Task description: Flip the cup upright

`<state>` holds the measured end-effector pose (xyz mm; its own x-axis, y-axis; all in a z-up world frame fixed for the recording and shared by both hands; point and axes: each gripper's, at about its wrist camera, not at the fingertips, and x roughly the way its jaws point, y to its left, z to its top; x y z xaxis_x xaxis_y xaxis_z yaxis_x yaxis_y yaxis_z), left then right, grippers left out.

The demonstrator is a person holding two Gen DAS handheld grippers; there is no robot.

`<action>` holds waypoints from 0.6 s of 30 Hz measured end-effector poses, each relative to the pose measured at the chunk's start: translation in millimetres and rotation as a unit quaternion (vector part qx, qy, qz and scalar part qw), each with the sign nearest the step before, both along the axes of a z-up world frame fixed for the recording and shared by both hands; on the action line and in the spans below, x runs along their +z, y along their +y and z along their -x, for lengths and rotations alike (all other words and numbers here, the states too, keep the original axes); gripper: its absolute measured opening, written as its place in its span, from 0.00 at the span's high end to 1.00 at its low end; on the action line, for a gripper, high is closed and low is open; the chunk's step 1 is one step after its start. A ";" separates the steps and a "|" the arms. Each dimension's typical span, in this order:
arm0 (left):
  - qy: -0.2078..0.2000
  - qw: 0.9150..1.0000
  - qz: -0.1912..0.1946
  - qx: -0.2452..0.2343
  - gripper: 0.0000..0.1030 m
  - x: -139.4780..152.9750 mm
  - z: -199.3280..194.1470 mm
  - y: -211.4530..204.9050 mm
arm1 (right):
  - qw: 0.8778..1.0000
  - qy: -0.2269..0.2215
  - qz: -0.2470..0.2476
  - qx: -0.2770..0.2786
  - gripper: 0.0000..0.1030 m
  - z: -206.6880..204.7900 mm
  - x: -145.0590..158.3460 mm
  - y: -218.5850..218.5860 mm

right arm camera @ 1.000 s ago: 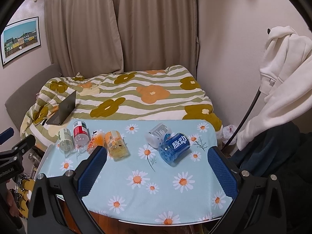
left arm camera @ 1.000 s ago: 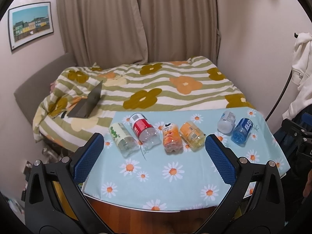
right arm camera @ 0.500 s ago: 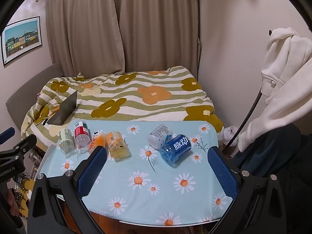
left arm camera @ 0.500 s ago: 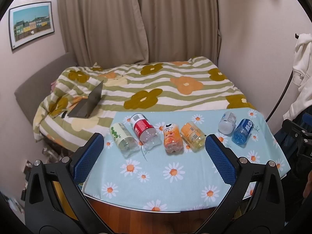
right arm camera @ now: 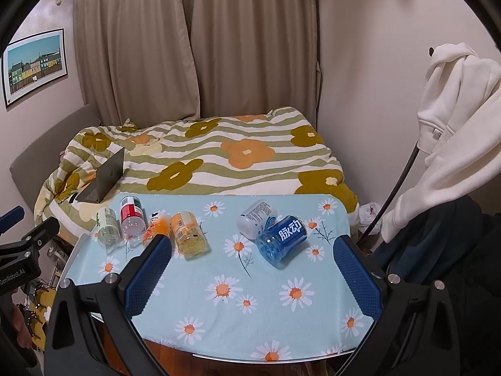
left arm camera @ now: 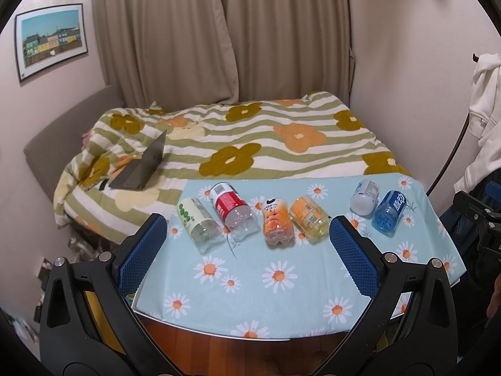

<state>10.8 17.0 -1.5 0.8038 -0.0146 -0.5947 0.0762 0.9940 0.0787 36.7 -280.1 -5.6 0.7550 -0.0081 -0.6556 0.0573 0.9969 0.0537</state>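
Observation:
Several cups made from cut bottles lie on their sides on the daisy-print tablecloth (left arm camera: pixel 281 285): a green-label one (left arm camera: pixel 195 221), a red one (left arm camera: pixel 230 208), an orange cartoon one (left arm camera: pixel 275 222), a yellow one (left arm camera: pixel 308 216), a white one (left arm camera: pixel 363 195) and a blue one (left arm camera: pixel 388 213). In the right wrist view the blue cup (right arm camera: pixel 281 238) and white cup (right arm camera: pixel 255 217) lie ahead, the yellow cup (right arm camera: pixel 188 235) to the left. My left gripper (left arm camera: pixel 247 250) is open and empty, above the table's near edge. My right gripper (right arm camera: pixel 250 269) is open and empty, short of the blue cup.
A bed with a flowered striped quilt (left arm camera: pixel 250 144) lies behind the table, with an open laptop (left arm camera: pixel 141 166) on it. A white hoodie (right arm camera: pixel 454 125) hangs on the right. The wooden table edge (left arm camera: pixel 235 351) is nearest me. Curtains (left arm camera: pixel 225 37) cover the back wall.
Both views have shifted only slightly; the table and cups sit marginally lower and nearer. Both grippers stay open, and no cup has moved.

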 end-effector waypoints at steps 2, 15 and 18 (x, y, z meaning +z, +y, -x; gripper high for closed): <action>-0.001 1.000 0.000 0.000 0.00 -0.2 -0.7 2.3 | 1.000 -0.001 0.000 0.000 0.00 0.1 0.1 0.3; 0.000 1.000 -0.001 0.000 0.00 0.9 0.3 0.0 | 1.000 -0.001 -0.001 0.000 0.00 0.0 0.5 0.3; -0.001 1.000 -0.001 0.000 0.00 1.2 -0.3 2.0 | 1.000 -0.001 -0.001 0.000 0.00 0.1 0.5 0.5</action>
<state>11.1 19.0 -0.3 0.8048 -0.0138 -0.5933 0.0762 0.9938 0.0803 36.5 -279.5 -5.1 0.7563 -0.0077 -0.6542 0.0577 0.9968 0.0549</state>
